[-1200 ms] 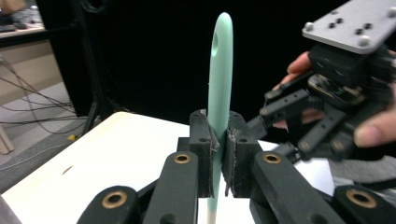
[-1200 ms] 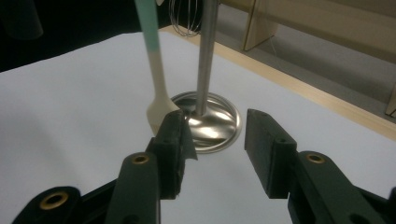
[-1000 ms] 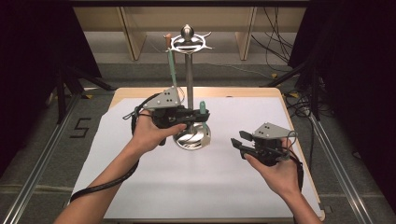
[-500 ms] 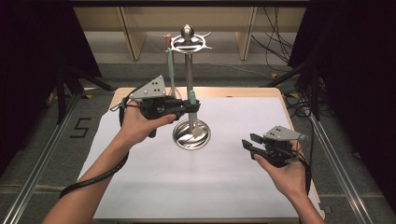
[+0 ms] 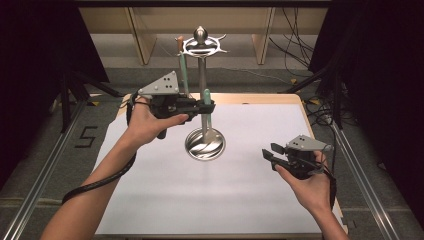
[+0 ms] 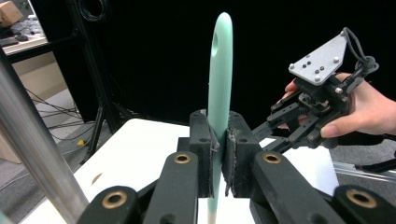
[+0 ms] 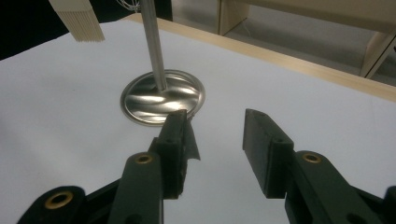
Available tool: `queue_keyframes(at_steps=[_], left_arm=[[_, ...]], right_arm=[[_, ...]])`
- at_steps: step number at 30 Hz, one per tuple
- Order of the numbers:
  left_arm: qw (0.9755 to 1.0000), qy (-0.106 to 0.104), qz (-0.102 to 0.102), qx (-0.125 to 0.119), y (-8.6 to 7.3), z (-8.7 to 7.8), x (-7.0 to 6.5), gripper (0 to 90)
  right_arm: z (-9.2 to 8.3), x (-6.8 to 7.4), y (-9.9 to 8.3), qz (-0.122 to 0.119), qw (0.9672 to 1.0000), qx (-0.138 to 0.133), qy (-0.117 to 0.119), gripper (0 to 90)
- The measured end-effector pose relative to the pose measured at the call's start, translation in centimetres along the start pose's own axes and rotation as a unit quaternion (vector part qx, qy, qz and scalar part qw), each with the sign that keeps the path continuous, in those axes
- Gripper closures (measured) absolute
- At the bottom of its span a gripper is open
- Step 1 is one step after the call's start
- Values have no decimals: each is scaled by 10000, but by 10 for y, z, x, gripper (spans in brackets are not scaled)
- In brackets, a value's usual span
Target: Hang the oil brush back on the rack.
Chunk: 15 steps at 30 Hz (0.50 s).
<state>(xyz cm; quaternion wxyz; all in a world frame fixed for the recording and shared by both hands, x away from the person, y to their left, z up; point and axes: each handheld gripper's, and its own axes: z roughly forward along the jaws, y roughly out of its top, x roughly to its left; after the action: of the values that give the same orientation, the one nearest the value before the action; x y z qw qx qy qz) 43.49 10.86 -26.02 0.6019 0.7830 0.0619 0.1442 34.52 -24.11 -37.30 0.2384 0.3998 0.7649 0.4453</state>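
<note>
A metal stand [image 5: 202,75] with a round base [image 5: 205,146] and a ring of hooks on top rises from the white-covered table [image 5: 225,200]. From one hook hangs a green-handled utensil [image 5: 182,67]. My left gripper [image 5: 207,106] is raised beside the pole, shut on the upright mint-green handle [image 6: 219,70] of a second utensil; in the left gripper view the pads [image 6: 233,149] press on both its sides. Over the right of the sheet my right gripper [image 5: 269,152] is held open with nothing between its jaws, pointing toward the base [image 7: 161,95].
The table's wooden edge [image 7: 327,70] runs along the far side. Dark stands and cables lie on the floor left and right. A pale ribbed object [image 7: 77,18] hangs at the top left of the right gripper view. The stand's pole [image 6: 32,140] crosses the left gripper view.
My left hand has risen with the green utensil, lifting it higher along the pole. My right hand has drifted to the right, away from the base.
</note>
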Motion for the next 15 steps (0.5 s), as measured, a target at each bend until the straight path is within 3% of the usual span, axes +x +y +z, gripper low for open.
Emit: queue_keyframes(at_steps=[2,4,5,7,9,12,15], left_arm=[[10000,-22,13,10,4,-1,2,827],[9999,-52,-130,-10,6,-1,2,827],[9999,-76,-94,-8,8,0,4,827],[9999,-100,113,-19,11,0,9,827],[9999,-80,-141,50,13,-1,6,827],[9998,-142,-166,41,17,-1,10,827],[9994,-160,-293,60,19,-2,13,828]], right_arm=[[1,5,-2,292,9996,-20,24,608],[0,1,-2,42,10000,17,49,608],[-1,3,-3,209,9997,74,77,608],[-1,2,-4,195,9998,59,91,608],[-3,1,-4,193,9998,62,83,608],[-1,-1,-4,89,9998,-159,-10,608],[-1,1,-3,198,9997,-130,51,608]])
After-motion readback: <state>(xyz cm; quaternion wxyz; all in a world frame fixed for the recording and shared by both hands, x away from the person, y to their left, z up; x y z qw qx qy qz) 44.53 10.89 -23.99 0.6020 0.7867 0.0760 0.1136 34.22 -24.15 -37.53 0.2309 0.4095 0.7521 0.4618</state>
